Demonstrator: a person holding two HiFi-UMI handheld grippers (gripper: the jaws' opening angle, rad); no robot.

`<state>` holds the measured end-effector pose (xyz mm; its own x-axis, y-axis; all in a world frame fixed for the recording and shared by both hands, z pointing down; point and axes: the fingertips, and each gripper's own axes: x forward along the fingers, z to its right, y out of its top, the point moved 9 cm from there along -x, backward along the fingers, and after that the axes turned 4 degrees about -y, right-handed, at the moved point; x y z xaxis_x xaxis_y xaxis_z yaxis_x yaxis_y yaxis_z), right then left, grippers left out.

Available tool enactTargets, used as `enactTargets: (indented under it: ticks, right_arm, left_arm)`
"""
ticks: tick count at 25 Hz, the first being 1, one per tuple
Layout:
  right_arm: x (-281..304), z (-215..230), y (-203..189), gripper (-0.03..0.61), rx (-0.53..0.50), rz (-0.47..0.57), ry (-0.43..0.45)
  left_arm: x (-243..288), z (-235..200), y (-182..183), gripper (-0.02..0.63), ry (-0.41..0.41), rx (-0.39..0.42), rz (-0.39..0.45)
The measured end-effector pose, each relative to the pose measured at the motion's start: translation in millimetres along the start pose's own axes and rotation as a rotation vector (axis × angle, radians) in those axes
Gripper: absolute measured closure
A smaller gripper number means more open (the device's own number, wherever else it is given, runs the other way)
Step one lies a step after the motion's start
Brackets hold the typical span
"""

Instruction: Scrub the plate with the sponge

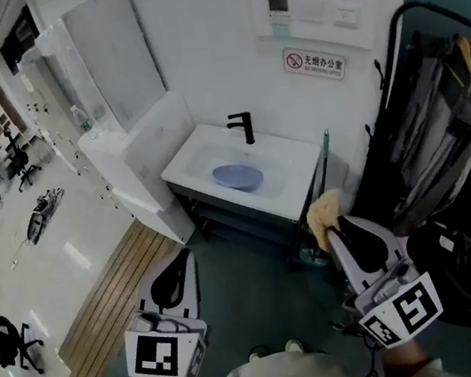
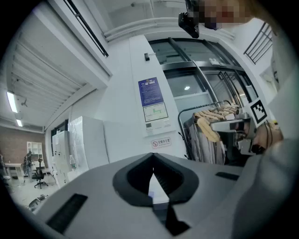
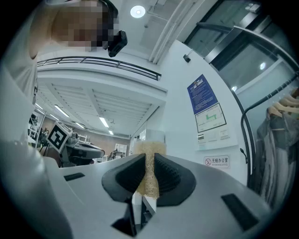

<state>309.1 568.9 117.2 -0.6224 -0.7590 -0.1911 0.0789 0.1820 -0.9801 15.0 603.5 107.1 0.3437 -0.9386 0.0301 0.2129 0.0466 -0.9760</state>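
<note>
A pale blue plate (image 1: 237,176) lies in the white sink basin (image 1: 295,166) below a black tap (image 1: 244,125), well ahead of both grippers. My right gripper (image 1: 344,229) is shut on a yellow sponge (image 1: 322,210), which sticks out beyond the jaws; in the right gripper view the sponge (image 3: 148,173) is pinched flat between the dark pads. My left gripper (image 1: 181,271) hangs at the lower left, shut with nothing in it; the left gripper view shows its jaws (image 2: 153,179) meeting at the tips. Both grippers are held in the air, short of the sink.
A clothes rack (image 1: 462,89) with hanging garments stands right of the sink. A white cabinet (image 1: 133,147) stands to its left. A green-handled tool (image 1: 324,167) leans at the sink's right side. Wooden decking (image 1: 119,294) lies on the floor at left.
</note>
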Motion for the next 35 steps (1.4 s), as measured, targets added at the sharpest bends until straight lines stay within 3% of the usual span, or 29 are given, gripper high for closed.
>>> enactTargets:
  ticks: [12, 18, 25, 35]
  right_arm:
    - [9, 18, -13, 0.512, 0.030, -0.022, 0.047]
    - [7, 32, -27, 0.512, 0.037, -0.047, 0.068]
    - [5, 49, -39, 0.511, 0.030, -0.068, 0.084]
    - [38, 67, -64, 0.511, 0.047, -0.058, 0.102]
  left_arm:
    - [18, 7, -3, 0.609, 0.013, -0.004, -0.026]
    - [21, 21, 0, 0.607, 0.003, -0.048, 0.026]
    - [35, 36, -7, 0.607, 0.009, -0.031, -0.006]
    - [62, 18, -27, 0.609, 0.046, -0.021, -0.009]
